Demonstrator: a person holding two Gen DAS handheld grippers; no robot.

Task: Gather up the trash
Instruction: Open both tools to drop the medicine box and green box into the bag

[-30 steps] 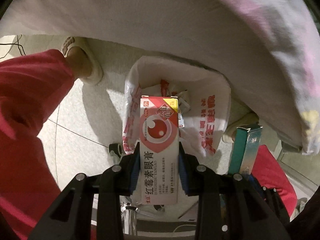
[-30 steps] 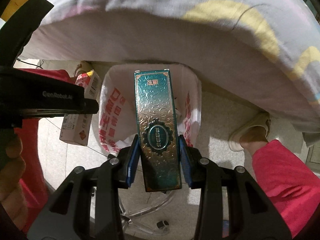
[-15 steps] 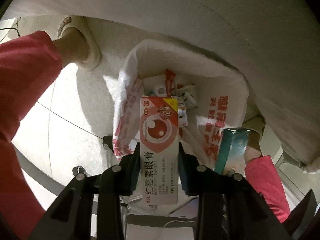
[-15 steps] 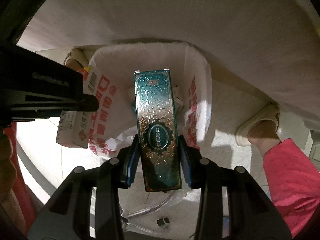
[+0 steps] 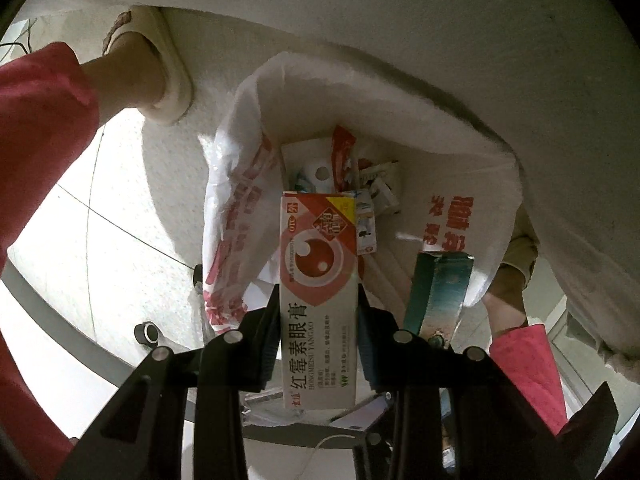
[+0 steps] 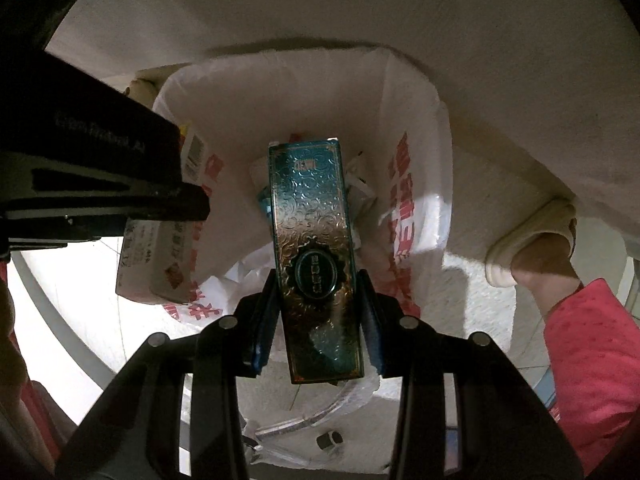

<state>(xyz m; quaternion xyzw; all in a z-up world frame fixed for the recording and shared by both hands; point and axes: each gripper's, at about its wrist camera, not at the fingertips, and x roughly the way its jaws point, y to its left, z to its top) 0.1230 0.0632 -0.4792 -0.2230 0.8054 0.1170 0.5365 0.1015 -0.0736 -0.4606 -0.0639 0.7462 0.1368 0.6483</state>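
Observation:
My left gripper (image 5: 318,300) is shut on a red and white ointment box (image 5: 318,276), held over the mouth of a white plastic bag (image 5: 232,216) with red print. Several small boxes and wrappers (image 5: 368,196) lie inside the bag. My right gripper (image 6: 318,292) is shut on a teal embossed box (image 6: 314,240), which hangs over the same bag (image 6: 408,184). The teal box (image 5: 440,292) also shows at the right in the left wrist view. In the right wrist view the ointment box (image 6: 156,268) shows at the left, under the dark body of the left gripper (image 6: 100,184).
A pale cloth overhang (image 5: 400,40) covers the top of both views, just above the bag. A person's slippered foot (image 5: 156,80) and red trouser leg (image 5: 44,120) stand left of the bag, the other foot (image 6: 532,244) to its right. Pale floor tiles (image 5: 80,240) lie around.
Both grippers have sunk toward the bag with their boxes still held. The bag's mouth and the trash inside look larger, and the patterned cloth has slid out of view at the top.

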